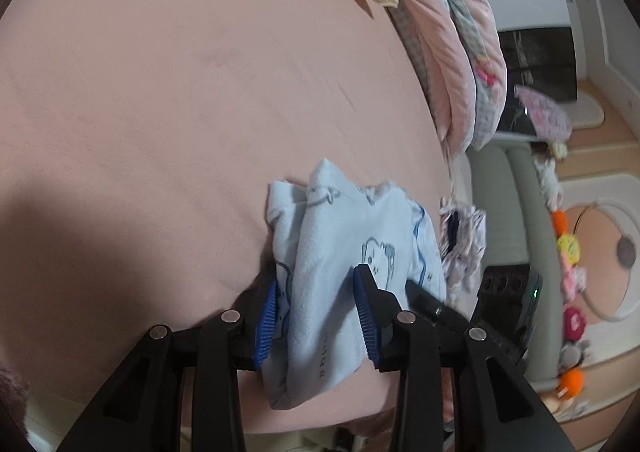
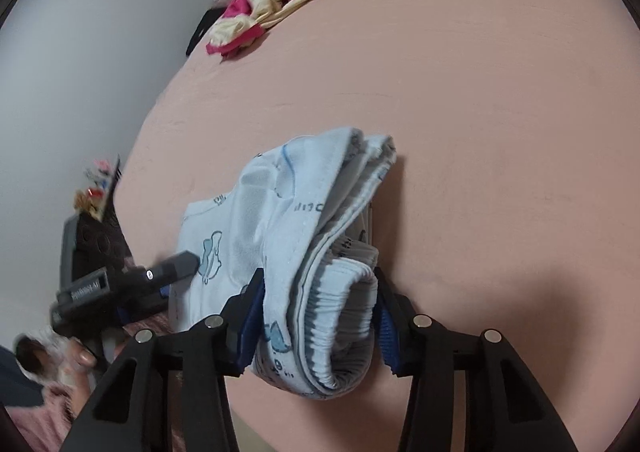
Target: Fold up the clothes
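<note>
A light blue garment [image 1: 340,236] with printed cartoon figures lies folded in a thick bundle on the pink bed sheet [image 1: 160,112], near the bed's front edge. My left gripper [image 1: 318,278] is shut on one end of it, with cloth filling the gap between the blue pads [image 1: 266,316]. In the right wrist view the same garment [image 2: 288,204] shows its stacked folds and ribbed hem, and my right gripper [image 2: 319,276] is shut on that end. A finger of the left gripper [image 2: 180,266] rests on the cloth at the left.
A crumpled yellow and magenta garment [image 2: 272,8] lies at the far side of the bed. A rolled pink quilt [image 1: 440,52] lines the bed's right edge, with toys [image 1: 568,248] on the floor beyond. A person's hand [image 2: 80,356] holds the left gripper.
</note>
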A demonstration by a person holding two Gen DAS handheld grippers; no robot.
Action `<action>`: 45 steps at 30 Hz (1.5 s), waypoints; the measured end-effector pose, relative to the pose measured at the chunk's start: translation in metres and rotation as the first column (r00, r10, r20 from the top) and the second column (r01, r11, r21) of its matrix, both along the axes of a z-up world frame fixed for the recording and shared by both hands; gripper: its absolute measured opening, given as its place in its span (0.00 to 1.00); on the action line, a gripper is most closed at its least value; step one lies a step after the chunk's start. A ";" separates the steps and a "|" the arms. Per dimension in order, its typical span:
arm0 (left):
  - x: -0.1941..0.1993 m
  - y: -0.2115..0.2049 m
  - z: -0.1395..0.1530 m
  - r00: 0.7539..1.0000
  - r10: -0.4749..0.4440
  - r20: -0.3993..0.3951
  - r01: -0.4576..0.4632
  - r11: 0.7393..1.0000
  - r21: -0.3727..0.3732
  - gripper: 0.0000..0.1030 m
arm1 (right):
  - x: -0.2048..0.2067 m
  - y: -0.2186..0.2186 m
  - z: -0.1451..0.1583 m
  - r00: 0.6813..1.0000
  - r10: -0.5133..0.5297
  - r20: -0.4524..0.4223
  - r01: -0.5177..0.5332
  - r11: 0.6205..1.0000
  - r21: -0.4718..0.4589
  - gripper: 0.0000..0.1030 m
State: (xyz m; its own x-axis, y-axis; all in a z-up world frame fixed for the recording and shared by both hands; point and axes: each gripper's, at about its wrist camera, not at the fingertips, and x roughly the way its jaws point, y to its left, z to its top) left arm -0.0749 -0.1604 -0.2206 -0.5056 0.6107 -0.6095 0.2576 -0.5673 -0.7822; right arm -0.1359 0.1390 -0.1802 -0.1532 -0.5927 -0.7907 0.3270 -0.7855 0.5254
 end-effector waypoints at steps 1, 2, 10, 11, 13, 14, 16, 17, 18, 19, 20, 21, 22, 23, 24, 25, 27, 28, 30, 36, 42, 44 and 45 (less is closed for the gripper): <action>-0.001 0.004 0.001 1.000 -0.010 -0.006 0.009 1.000 -0.025 0.32 | 0.001 -0.001 0.000 1.000 -0.004 -0.003 0.004 1.000 0.009 0.46; -0.002 0.006 0.002 1.000 -0.017 -0.015 0.016 0.999 -0.047 0.32 | 0.001 -0.002 -0.001 1.000 -0.007 -0.006 0.007 1.000 0.018 0.46; 0.002 0.013 0.014 0.996 -0.082 -0.043 0.079 0.995 -0.054 0.21 | 0.028 0.004 0.027 0.994 -0.042 -0.098 0.051 0.994 0.097 0.39; 0.002 0.019 0.018 0.994 -0.099 -0.052 0.095 0.993 -0.074 0.21 | 0.038 0.008 0.036 0.991 -0.047 -0.124 0.060 0.993 0.099 0.38; 0.005 0.032 0.027 0.987 -0.131 -0.092 0.120 0.986 -0.116 0.20 | 0.059 0.021 0.046 0.980 -0.077 -0.182 0.097 0.990 0.103 0.38; 0.006 0.040 0.032 0.980 -0.163 -0.114 0.148 0.980 -0.133 0.20 | 0.066 0.027 0.045 0.978 -0.095 -0.186 0.116 0.988 0.105 0.38; 0.008 0.057 0.041 0.964 -0.223 -0.144 0.199 0.967 -0.161 0.19 | 0.075 0.047 0.037 0.977 -0.150 -0.151 0.166 0.981 0.097 0.38; 0.009 0.066 0.044 0.956 -0.250 -0.152 0.223 0.960 -0.170 0.19 | 0.079 0.056 0.033 0.975 -0.177 -0.134 0.190 0.977 0.093 0.37; 0.010 0.075 0.048 0.948 -0.276 -0.159 0.247 0.952 -0.180 0.19 | 0.078 0.065 0.031 0.972 -0.201 -0.121 0.211 0.974 0.077 0.37; 0.009 0.085 0.049 0.941 -0.297 -0.162 0.266 0.946 -0.186 0.19 | 0.080 0.081 0.030 0.967 -0.231 -0.107 0.238 0.970 0.058 0.37; 0.008 0.095 0.050 0.934 -0.318 -0.165 0.286 0.939 -0.193 0.19 | 0.085 0.093 0.032 0.962 -0.252 -0.100 0.258 0.965 0.052 0.37; 0.004 0.106 0.048 0.924 -0.346 -0.163 0.316 0.931 -0.184 0.19 | 0.089 0.105 0.033 0.957 -0.274 -0.093 0.279 0.959 0.049 0.37; -0.001 0.117 0.046 0.918 -0.366 -0.153 0.341 0.925 -0.170 0.19 | 0.090 0.110 0.033 0.952 -0.293 -0.093 0.299 0.952 0.065 0.37; -0.005 0.129 0.046 0.907 -0.392 -0.153 0.369 0.916 -0.160 0.17 | 0.091 0.114 0.032 0.946 -0.312 -0.093 0.319 0.944 0.082 0.37; -0.009 0.142 0.047 0.896 -0.418 -0.152 0.397 0.906 -0.150 0.17 | 0.093 0.119 0.032 0.939 -0.331 -0.093 0.339 0.936 0.096 0.37; -0.011 0.152 0.051 0.883 -0.440 -0.163 0.417 0.895 -0.160 0.17 | 0.095 0.128 0.033 0.933 -0.351 -0.083 0.358 0.930 0.087 0.37; -0.017 0.173 0.062 0.846 -0.498 -0.189 0.474 0.866 -0.159 0.16 | 0.098 0.144 0.044 0.918 -0.386 -0.093 0.393 0.917 0.071 0.37; -0.025 0.186 0.069 0.825 -0.527 -0.203 0.505 0.849 -0.154 0.16 | 0.099 0.153 0.054 0.912 -0.394 -0.114 0.402 0.914 0.058 0.37; -0.041 0.205 0.083 0.801 -0.552 -0.233 0.535 0.834 -0.137 0.16 | 0.097 0.171 0.078 0.900 -0.399 -0.178 0.414 0.909 0.053 0.37; -0.100 0.280 0.147 0.738 -0.577 -0.350 0.574 0.809 -0.125 0.16 | 0.070 0.242 0.144 0.831 -0.465 -0.304 0.484 0.875 -0.014 0.37; -0.159 0.360 0.202 0.688 -0.580 -0.436 0.576 0.802 -0.157 0.16 | 0.023 0.310 0.200 0.756 -0.498 -0.426 0.527 0.848 -0.056 0.37; -0.178 0.383 0.212 0.678 -0.579 -0.453 0.567 0.804 -0.178 0.16 | 0.008 0.334 0.213 0.731 -0.500 -0.465 0.531 0.844 -0.072 0.37; -0.189 0.396 0.215 0.673 -0.579 -0.460 0.562 0.805 -0.191 0.16 | 0.000 0.347 0.217 0.717 -0.504 -0.481 0.536 0.840 -0.082 0.37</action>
State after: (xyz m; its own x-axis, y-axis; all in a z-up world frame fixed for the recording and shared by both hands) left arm -0.2636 0.2356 -0.0051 -0.2902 0.8635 -0.4125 -0.5212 -0.5041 -0.6886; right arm -0.1363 0.4859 0.0366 -0.7800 -0.2637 -0.5674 0.0482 -0.9295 0.3658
